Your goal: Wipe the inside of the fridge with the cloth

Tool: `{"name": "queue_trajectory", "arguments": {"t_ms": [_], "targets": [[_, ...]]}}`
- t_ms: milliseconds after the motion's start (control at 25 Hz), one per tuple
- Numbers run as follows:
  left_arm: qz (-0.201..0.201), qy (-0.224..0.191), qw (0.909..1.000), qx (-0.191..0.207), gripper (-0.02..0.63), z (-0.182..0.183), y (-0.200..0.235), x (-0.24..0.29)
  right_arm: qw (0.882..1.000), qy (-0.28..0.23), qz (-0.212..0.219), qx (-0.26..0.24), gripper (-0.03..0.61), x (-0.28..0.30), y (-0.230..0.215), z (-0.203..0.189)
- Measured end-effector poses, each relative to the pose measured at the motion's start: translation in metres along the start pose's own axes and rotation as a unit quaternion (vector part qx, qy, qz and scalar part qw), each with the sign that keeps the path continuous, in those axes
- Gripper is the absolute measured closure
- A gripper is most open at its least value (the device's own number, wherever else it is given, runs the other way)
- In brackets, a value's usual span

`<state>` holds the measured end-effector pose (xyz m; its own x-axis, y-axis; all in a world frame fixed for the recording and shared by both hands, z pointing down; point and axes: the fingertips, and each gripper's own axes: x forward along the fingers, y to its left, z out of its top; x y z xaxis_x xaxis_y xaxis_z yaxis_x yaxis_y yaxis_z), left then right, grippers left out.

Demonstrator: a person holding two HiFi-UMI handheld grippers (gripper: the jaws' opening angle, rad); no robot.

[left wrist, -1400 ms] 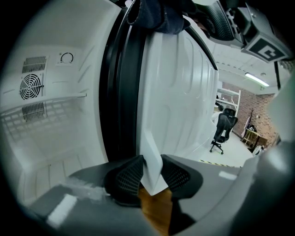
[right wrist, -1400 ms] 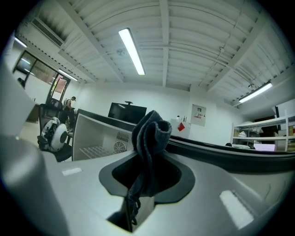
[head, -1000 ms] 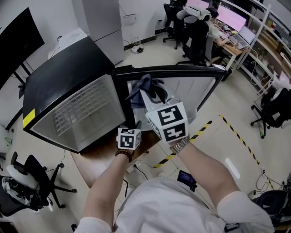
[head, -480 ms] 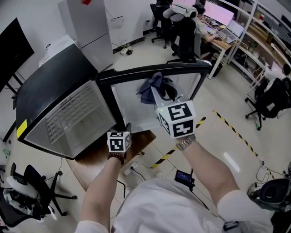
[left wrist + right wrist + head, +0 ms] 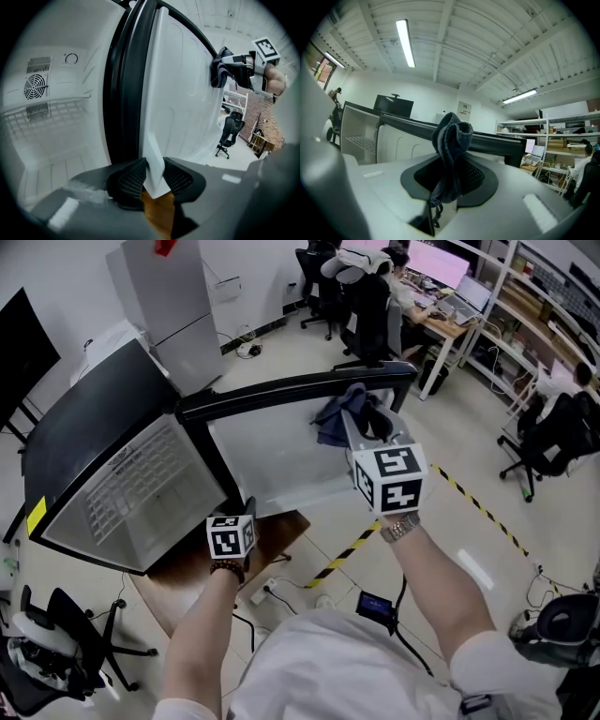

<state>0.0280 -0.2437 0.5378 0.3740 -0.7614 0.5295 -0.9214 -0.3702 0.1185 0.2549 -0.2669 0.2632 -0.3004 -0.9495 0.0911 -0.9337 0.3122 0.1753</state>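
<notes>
Left gripper (image 5: 152, 176), low and left of centre in the head view, is clenched on the lower edge of the open door (image 5: 272, 460). Its ribbed pads pinch the corner of the white liner from both sides, so the door is judged to be held open by this hand. Left of it lies the fridge (image 5: 89, 442), its cavity and wire shelf (image 5: 141, 479) turned toward the person. From the hinge the door runs rightward, its long axis left to right across the head view and its inner liner facing the person. Right gripper (image 5: 452, 173) is at the door's free end, near the top rim, grasping the dark blue cloth (image 5: 337, 413), which stands bunched upright between its jaws. The cloth lies against or just beside the liner; actual contact cannot be confirmed. The governing relation is that the cavity lies well to the left of the cloth, beyond the hinge. It is nearer the left hand, which is occupied, so the right hand would probably have to carry the cloth back along the door to reach it. Compared with one second earlier, the right gripper and cloth have travelled from the hinge-side third of the door to its free end. The left gripper keeps the same hold.
</notes>
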Motion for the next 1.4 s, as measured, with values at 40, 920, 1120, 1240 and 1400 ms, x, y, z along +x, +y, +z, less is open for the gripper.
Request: {"name": "queue_trajectory", "arguments": {"t_ms": [40, 920, 1120, 1240, 1400], "targets": [[0.001, -0.001, 1.0000, -0.001, 0.494, 0.000, 0.000, 0.000, 1.000, 0.001, -0.006, 0.001, 0.489, -0.002, -0.007, -0.001], [0.010, -0.005, 0.9999, -0.013, 0.497, 0.003, -0.007, -0.001, 0.999, -0.047, 0.008, 0.017, 0.491, -0.050, -0.026, 0.014], [-0.005, -0.022, 0.9992, -0.033, 0.499, 0.001, -0.004, -0.001, 0.992, -0.051, 0.114, 0.009, 0.491, -0.036, 0.079, 0.017], [-0.014, -0.027, 0.9986, -0.042, 0.497, 0.001, -0.003, -0.001, 0.984, -0.041, 0.175, 0.002, 0.491, -0.023, 0.145, 0.011], [-0.024, -0.027, 0.9985, -0.041, 0.497, 0.002, -0.004, -0.001, 0.971, -0.027, 0.238, -0.010, 0.491, -0.006, 0.217, 0.004]]}}
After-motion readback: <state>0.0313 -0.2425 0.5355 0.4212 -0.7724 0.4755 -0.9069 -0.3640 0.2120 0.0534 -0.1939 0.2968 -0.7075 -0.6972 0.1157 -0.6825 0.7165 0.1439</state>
